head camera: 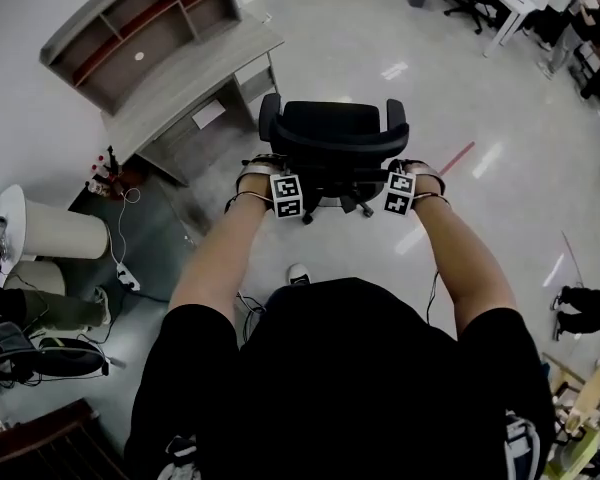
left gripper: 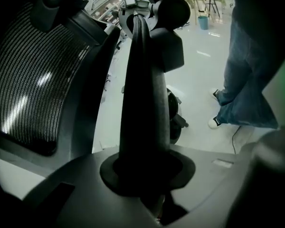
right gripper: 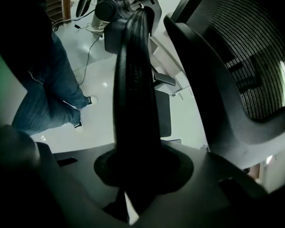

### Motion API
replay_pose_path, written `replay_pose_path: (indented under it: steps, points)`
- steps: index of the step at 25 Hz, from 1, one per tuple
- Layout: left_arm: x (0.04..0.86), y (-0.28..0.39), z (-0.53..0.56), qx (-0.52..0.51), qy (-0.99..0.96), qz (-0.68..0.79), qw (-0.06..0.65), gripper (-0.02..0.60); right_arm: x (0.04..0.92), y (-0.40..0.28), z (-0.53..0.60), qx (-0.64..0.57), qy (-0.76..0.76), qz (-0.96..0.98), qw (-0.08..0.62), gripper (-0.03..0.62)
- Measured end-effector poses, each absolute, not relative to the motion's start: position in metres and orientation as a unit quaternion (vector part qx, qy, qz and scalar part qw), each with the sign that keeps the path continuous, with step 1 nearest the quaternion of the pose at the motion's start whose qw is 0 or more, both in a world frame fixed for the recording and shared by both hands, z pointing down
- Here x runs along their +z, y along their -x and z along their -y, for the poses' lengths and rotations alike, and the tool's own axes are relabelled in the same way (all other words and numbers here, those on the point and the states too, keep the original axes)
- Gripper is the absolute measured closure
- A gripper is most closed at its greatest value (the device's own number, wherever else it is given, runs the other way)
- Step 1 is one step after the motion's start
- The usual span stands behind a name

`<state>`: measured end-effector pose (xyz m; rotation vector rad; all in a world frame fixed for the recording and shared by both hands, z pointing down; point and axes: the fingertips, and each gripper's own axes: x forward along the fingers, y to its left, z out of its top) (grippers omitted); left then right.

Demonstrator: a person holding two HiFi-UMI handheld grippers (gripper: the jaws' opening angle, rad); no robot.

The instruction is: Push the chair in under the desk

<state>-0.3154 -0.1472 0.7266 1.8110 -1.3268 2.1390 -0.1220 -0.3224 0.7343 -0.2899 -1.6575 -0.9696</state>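
Note:
A black office chair (head camera: 332,140) with a mesh back stands on the pale floor, to the right of a grey wooden desk (head camera: 195,80) with a shelf unit on top. My left gripper (head camera: 265,172) is shut on the chair's left armrest (left gripper: 143,94). On the other side, my right gripper (head camera: 416,171) is shut on the right armrest (right gripper: 134,89). Each gripper view shows a black padded bar running up from between the jaws, left gripper (left gripper: 147,194) and right gripper (right gripper: 133,194), with the mesh back (left gripper: 23,80) beside it. The fingertips themselves are hidden.
A white round table (head camera: 50,230) and a power strip with cables (head camera: 126,274) lie left of me. A seated person's leg (head camera: 55,310) and another chair (head camera: 40,356) are at lower left. Desks and people (head camera: 505,3) fill the top right. A red floor line (head camera: 458,158) runs beside the chair.

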Motion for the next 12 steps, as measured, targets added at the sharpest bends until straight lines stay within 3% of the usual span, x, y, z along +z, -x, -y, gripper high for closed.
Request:
replay_pose_path:
  steps: [12]
  points:
    - [0.732, 0.403, 0.010, 0.681, -0.532, 0.491, 0.108, 0.512, 0.738, 0.257, 0.225, -0.475, 0.213, 0.683, 0.512, 0.513]
